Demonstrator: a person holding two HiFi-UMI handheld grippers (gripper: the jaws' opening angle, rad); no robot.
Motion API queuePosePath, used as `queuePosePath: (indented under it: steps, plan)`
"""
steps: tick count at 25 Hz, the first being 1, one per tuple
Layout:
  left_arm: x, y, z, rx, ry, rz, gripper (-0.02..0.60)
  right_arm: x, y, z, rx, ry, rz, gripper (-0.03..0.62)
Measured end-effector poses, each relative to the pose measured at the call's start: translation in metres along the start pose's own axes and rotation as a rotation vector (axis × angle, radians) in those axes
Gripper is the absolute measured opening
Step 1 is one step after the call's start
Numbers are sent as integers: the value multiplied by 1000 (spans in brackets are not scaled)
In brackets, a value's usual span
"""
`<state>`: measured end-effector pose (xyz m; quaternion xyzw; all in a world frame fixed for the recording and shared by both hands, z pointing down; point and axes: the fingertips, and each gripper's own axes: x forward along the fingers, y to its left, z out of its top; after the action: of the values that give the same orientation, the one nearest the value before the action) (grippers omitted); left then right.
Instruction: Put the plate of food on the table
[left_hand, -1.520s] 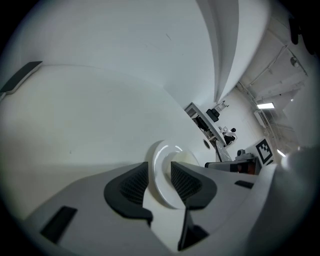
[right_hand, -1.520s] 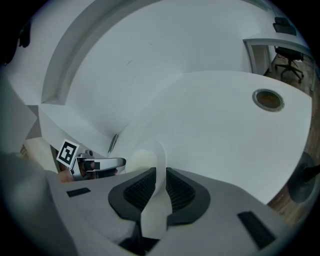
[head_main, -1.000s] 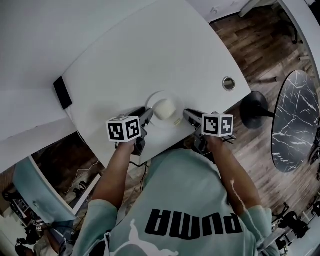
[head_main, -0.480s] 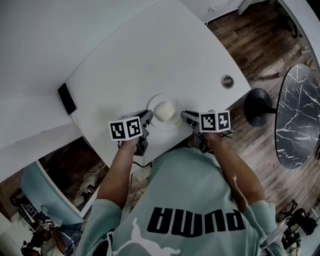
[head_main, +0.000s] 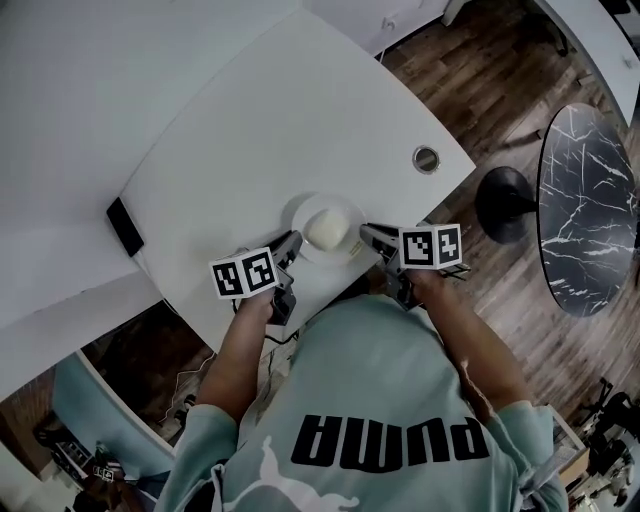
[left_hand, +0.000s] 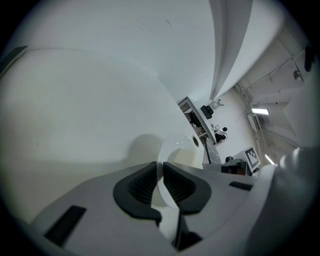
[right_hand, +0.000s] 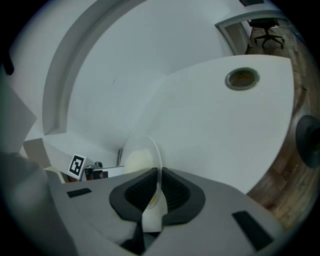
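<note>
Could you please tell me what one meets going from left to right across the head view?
Black device → left gripper, whose fingers have just been closing on the plate rim → plate → right gripper → black round base → marble table.

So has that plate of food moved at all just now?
Yes. The plate has lifted slightly off the table and edged toward its round hole.
</note>
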<state>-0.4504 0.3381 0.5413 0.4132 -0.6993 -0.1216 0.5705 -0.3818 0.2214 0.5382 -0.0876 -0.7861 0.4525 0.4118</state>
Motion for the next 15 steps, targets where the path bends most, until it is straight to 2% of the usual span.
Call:
queuePosePath:
  steps: [9, 15]
  plan:
    - [19, -65, 8, 104, 23, -98, 44, -66, -12, 10, 61, -164, 14, 32]
    - [33, -107, -1, 137, 47, -150, 44, -112, -21, 9, 73, -253, 21, 31]
